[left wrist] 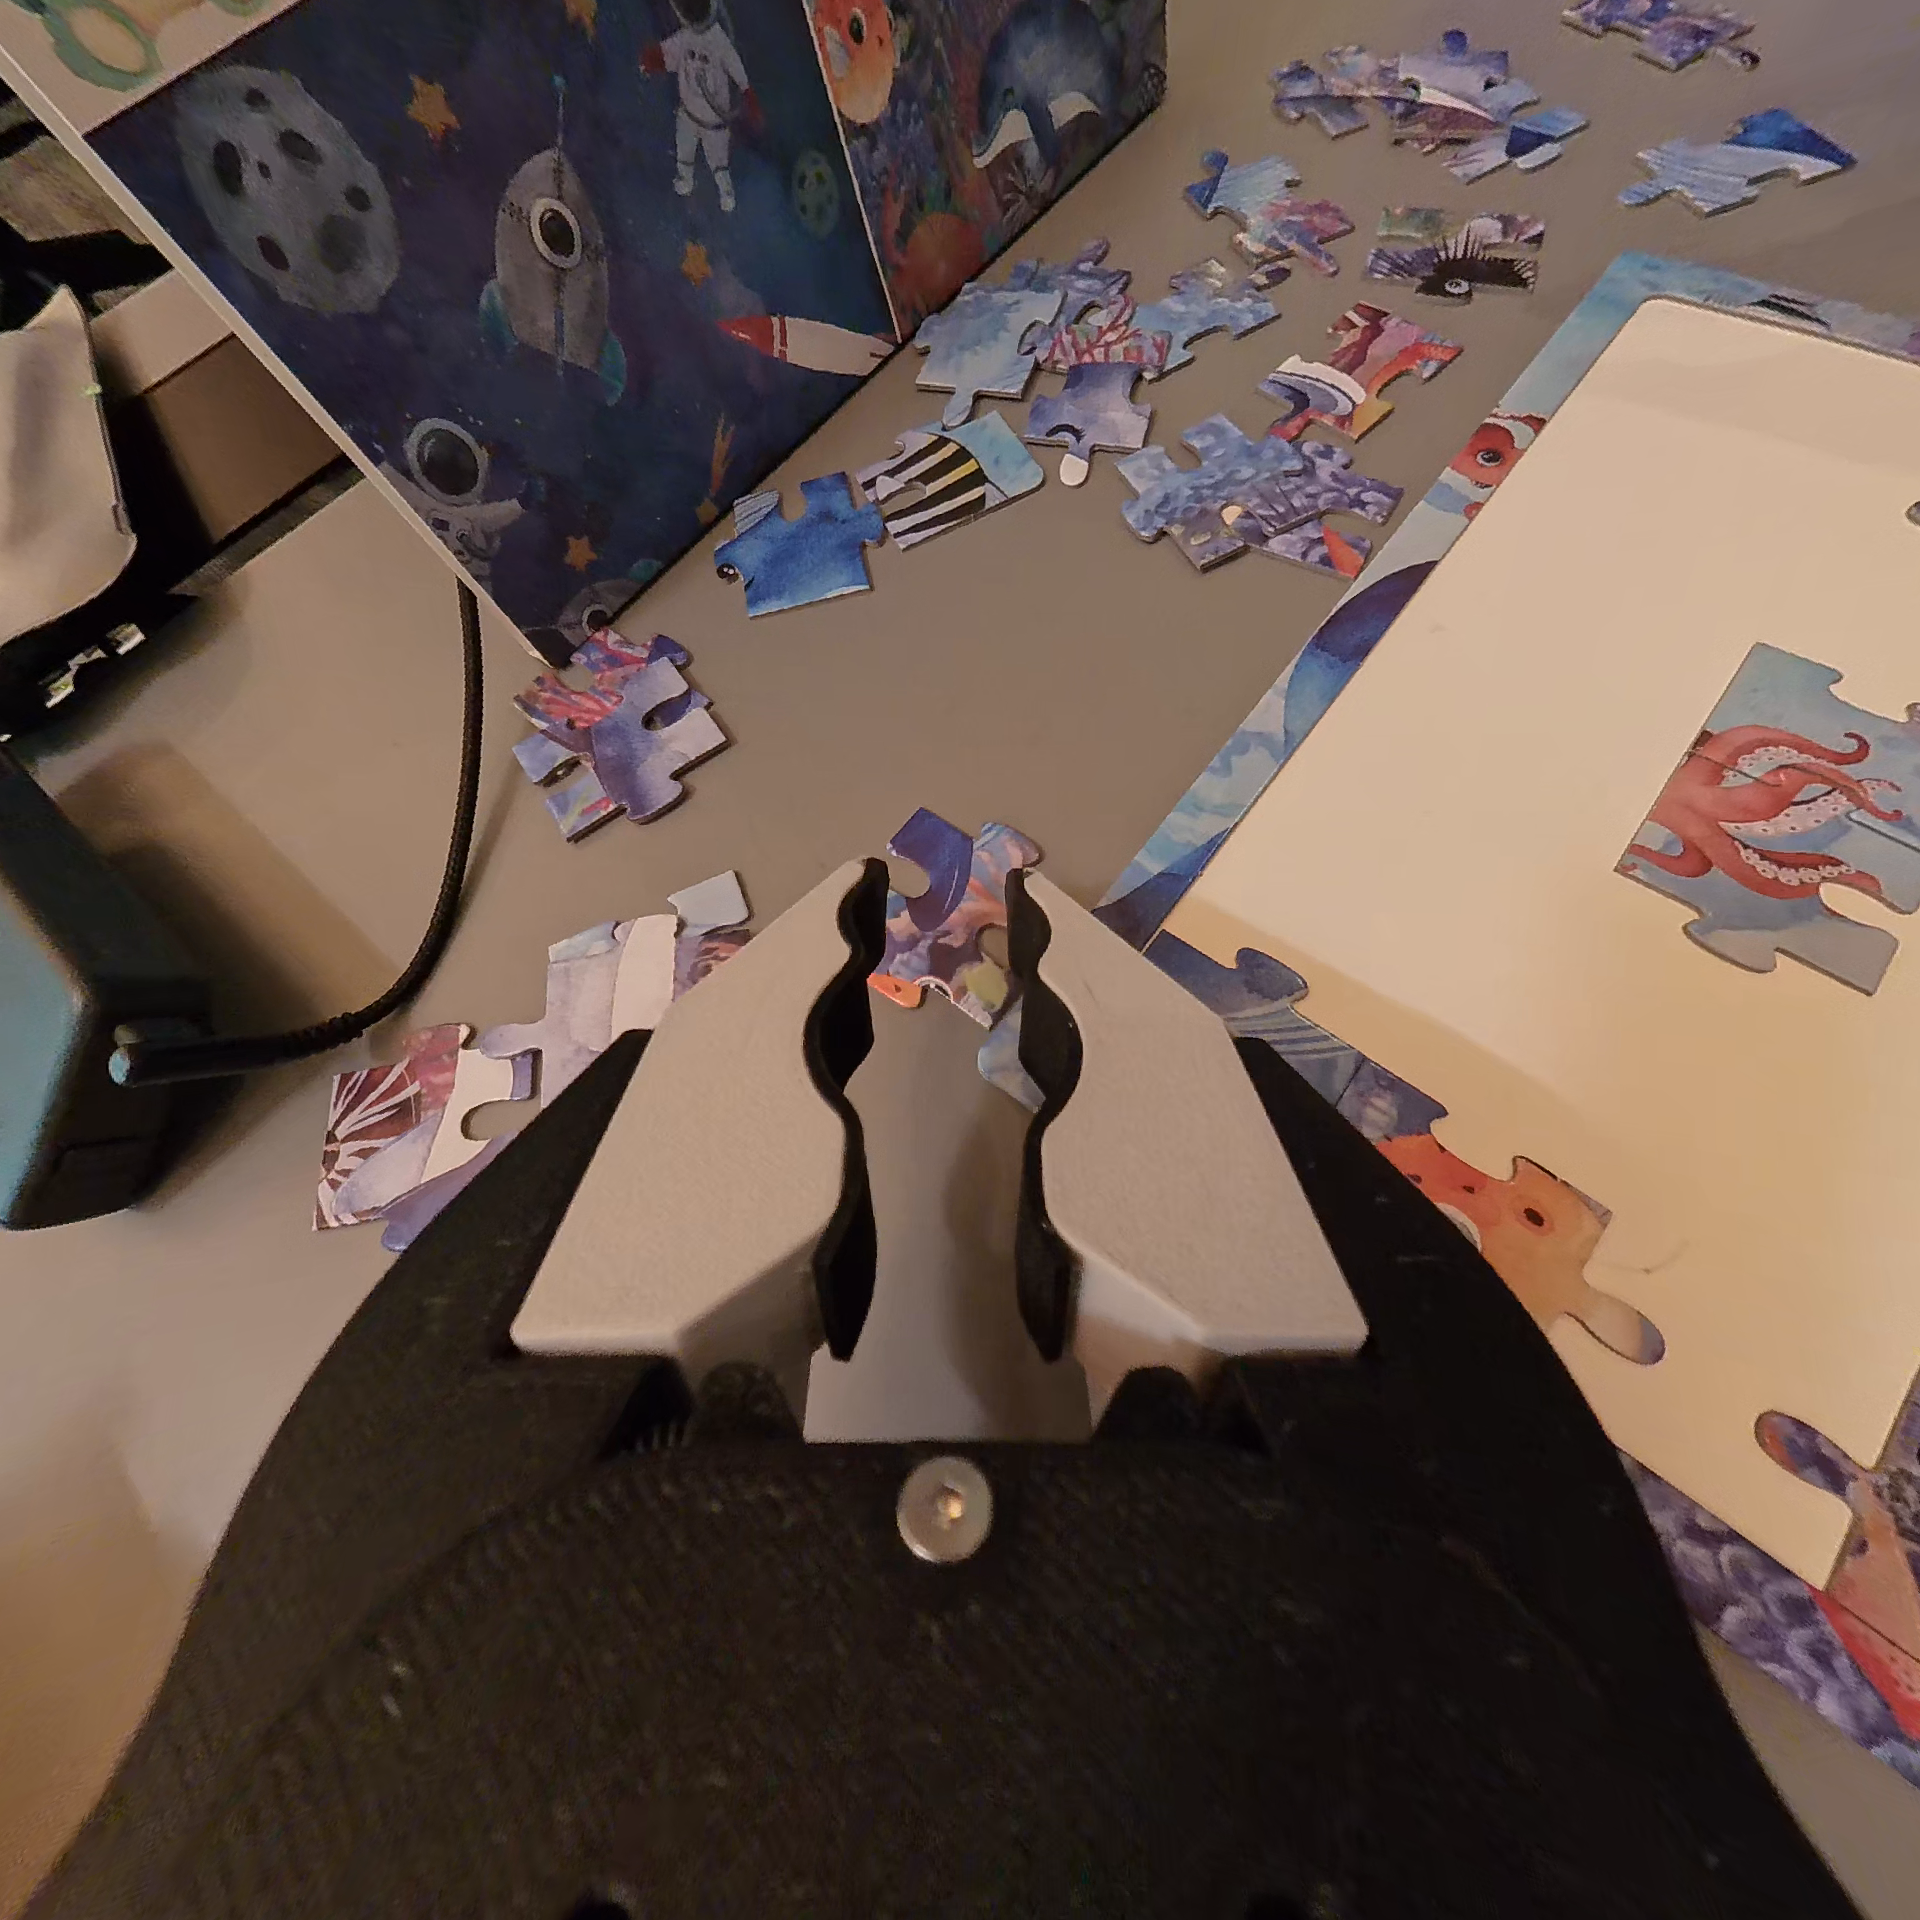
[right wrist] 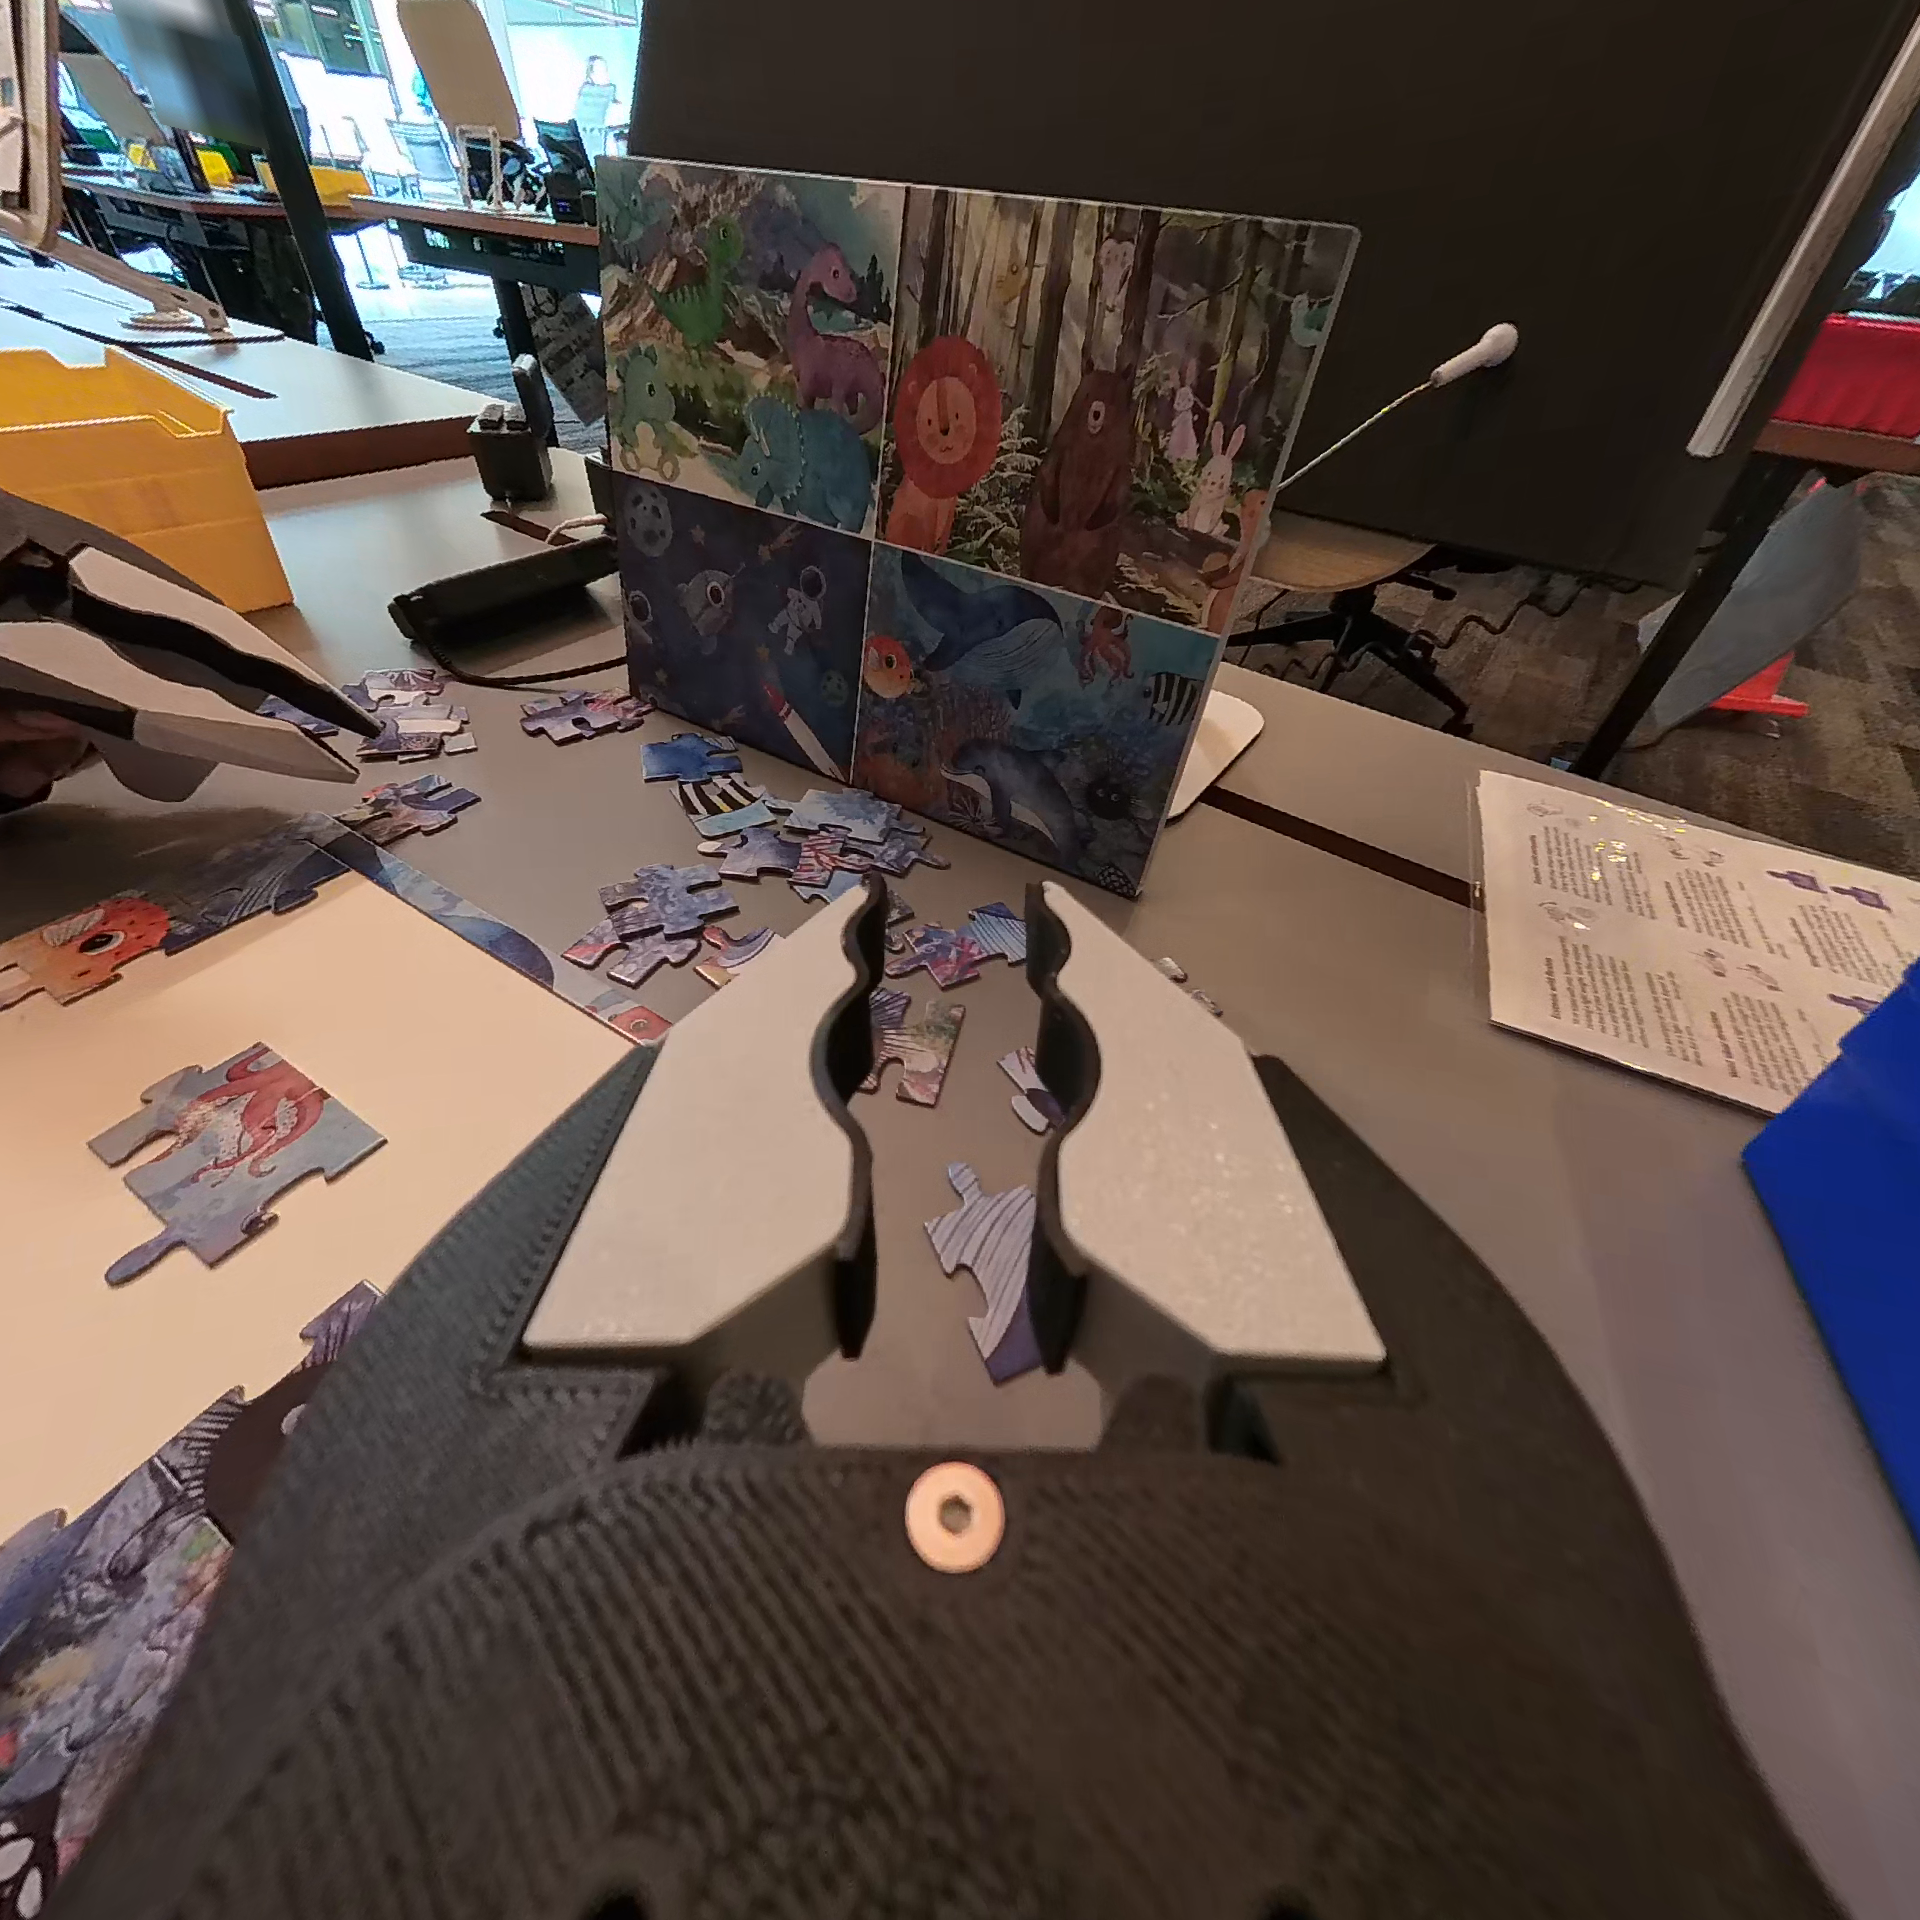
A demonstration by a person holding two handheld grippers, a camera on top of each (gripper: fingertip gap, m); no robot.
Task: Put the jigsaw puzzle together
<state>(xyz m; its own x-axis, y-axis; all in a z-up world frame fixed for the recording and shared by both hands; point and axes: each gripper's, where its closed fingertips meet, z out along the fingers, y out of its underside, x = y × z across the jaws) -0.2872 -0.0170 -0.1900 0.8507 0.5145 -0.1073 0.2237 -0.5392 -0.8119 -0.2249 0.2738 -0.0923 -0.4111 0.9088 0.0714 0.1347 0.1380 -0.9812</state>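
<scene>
The puzzle pieces (left wrist: 800,545) looked like matt printed cardboard, the table (left wrist: 935,675) smooth grey, the gripper body (right wrist: 935,1714) rough ribbed plastic.

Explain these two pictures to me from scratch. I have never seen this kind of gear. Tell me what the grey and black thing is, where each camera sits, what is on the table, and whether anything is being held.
There is no robot arm here. A person holds a two-finger tool in each hand, and each tool carries a camera looking forward along its fingers. One picture comes from the left gripper, the other from the right gripper. The left one also shows at the edge of the right view.

On the grey table lies a puzzle tray with a picture border and a pale bare middle. An octopus piece already sits inside it. Loose puzzle pieces are scattered beside the tray. A picture board stands upright behind them, and a printed sheet lies to the right.

Nothing is held. Both grippers are open and empty, hovering over loose pieces.
</scene>
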